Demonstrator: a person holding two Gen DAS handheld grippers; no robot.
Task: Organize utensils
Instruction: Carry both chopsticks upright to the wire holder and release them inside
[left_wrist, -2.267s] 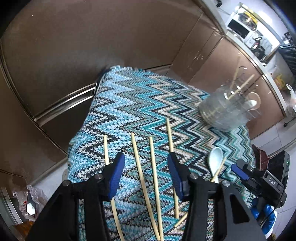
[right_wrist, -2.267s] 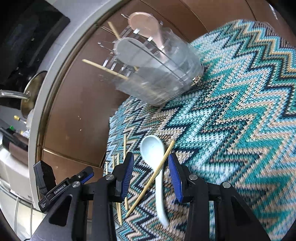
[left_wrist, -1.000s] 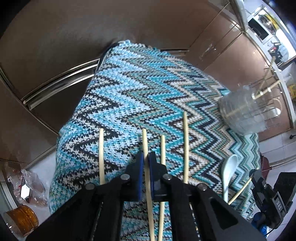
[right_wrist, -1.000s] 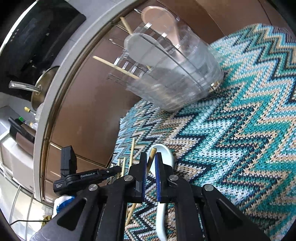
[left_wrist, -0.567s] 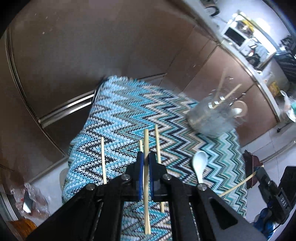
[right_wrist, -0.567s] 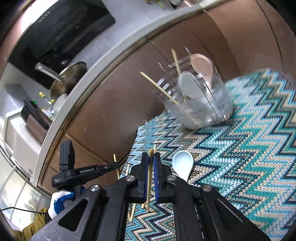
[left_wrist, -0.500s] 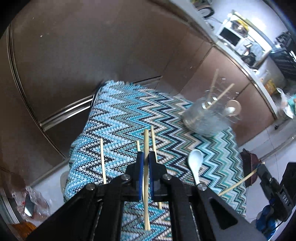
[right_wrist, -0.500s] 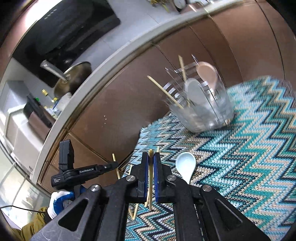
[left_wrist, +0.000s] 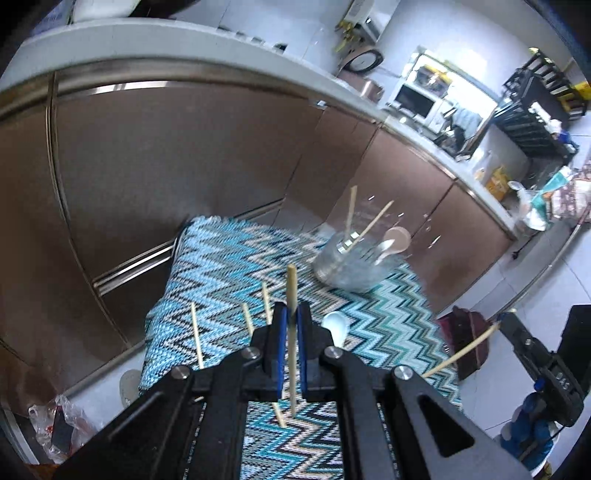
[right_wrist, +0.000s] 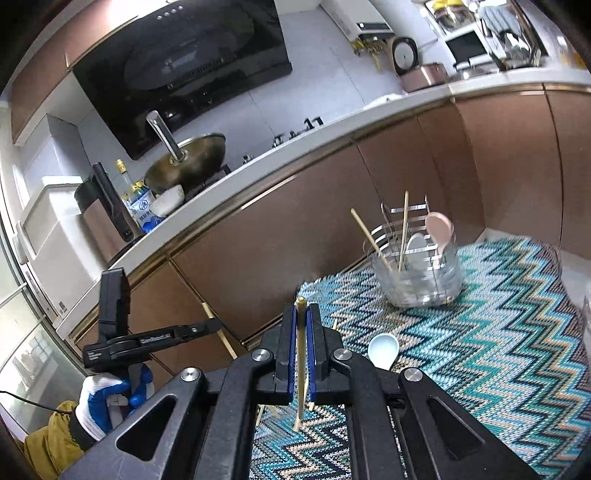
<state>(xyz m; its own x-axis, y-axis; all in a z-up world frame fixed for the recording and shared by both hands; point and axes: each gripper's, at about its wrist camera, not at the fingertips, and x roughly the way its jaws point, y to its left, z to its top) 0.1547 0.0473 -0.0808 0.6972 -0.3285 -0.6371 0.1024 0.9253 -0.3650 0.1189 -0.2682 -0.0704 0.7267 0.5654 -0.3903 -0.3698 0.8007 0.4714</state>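
The clear utensil holder (right_wrist: 417, 273) stands at the far edge of the zigzag cloth (right_wrist: 498, 332), holding two chopsticks and two spoons. A white spoon (right_wrist: 384, 349) lies nearer. The left gripper (left_wrist: 290, 325) and right gripper (right_wrist: 301, 325) each clamp one chopstick, lifted above the cloth

Chopsticks: two in holder (left_wrist: 352, 258), three on cloth (left_wrist: 207, 280), two gripped; spoons: three.

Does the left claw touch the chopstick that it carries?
Touching. The left wrist view shows the left claw with both blue pads pressed on the chopstick.
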